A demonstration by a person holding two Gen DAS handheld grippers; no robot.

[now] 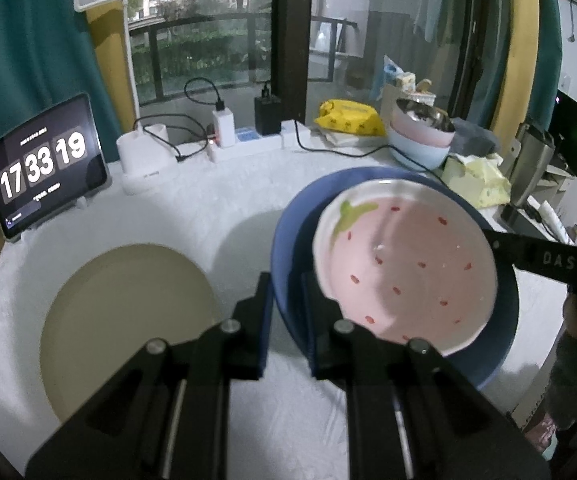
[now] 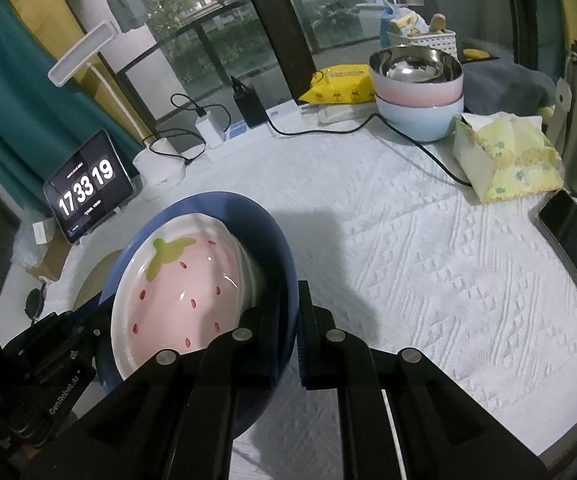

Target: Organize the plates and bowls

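Beige plate [image 1: 128, 332] lies flat on the white cloth [image 1: 216, 200], left of and below the carried stack. Left gripper [image 1: 286, 300] pinches the left rim of the blue plate [image 1: 288, 232], which is lifted and tilted with the strawberry dish [image 1: 404, 264] resting inside. Right gripper [image 2: 288, 312] pinches the opposite rim. Stacked bowls [image 2: 418, 92] stand well apart at the far right; judged destination: the beige plate, nearer the left hand.

Both wrist views look steeply down, close over a blue plate [image 1: 284, 264] from opposite rims; both share the tablet clock [image 2: 88, 192].
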